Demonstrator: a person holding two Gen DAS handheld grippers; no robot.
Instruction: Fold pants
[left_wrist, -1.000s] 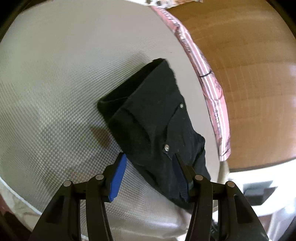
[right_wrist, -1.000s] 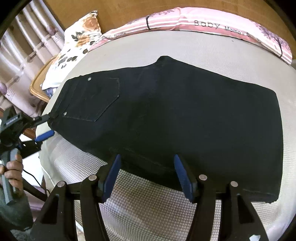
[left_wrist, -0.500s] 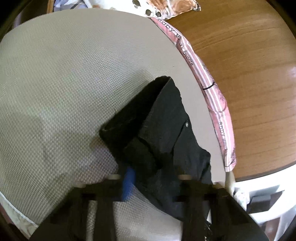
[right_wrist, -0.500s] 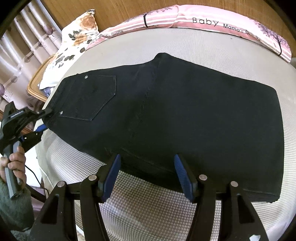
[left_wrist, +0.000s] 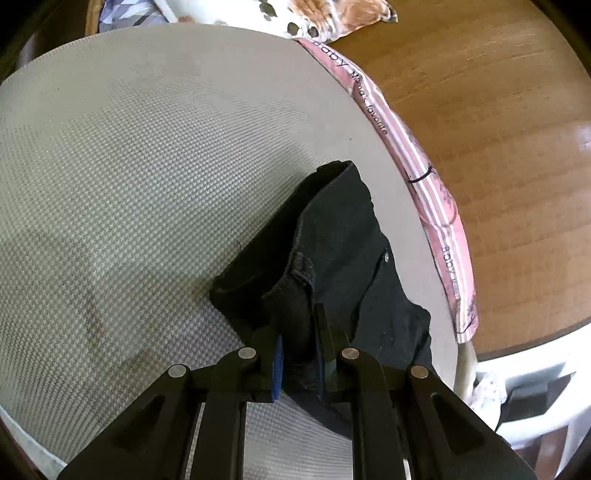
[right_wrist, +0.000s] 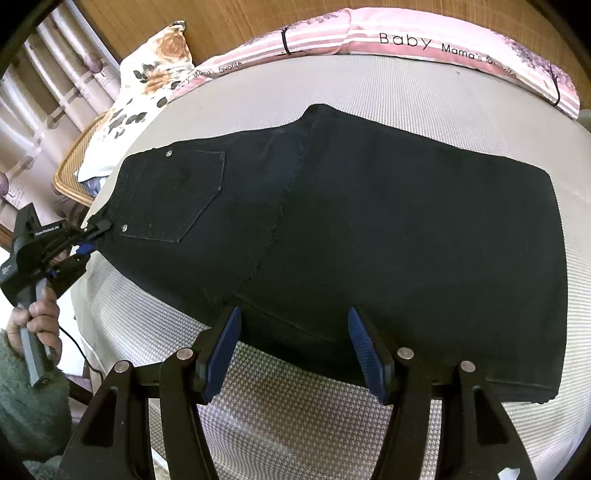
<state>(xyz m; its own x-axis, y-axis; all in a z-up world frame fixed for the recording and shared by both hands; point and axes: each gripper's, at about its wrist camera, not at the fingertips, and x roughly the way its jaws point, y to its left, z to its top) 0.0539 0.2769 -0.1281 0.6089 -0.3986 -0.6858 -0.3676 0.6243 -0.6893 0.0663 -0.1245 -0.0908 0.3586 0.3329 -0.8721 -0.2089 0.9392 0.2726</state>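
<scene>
- The black pants (right_wrist: 388, 229) are laid flat across the grey woven mattress (right_wrist: 424, 92), with the back pocket facing up towards the left of the right wrist view.
- The left gripper (left_wrist: 298, 354) is seen nearly closed, its jaws closing the last little way on a bunched fold of the waistband corner, which is pinched between the blue pads (left_wrist: 277, 363).
- In the right wrist view the same gripper is seen at the waistband corner by the mattress's left edge, its handle held by a hand (right_wrist: 35, 317) in a green sleeve.
- The right gripper (right_wrist: 293, 345) is held about half open above the near edge of the pants; the dark fabric is seen between its blue fingers (right_wrist: 221, 350), but nothing is gripped.
- A pink striped cloth (right_wrist: 424, 40) is seen along the far mattress edge, and a floral pillow (right_wrist: 147, 85) at the far left corner.
</scene>
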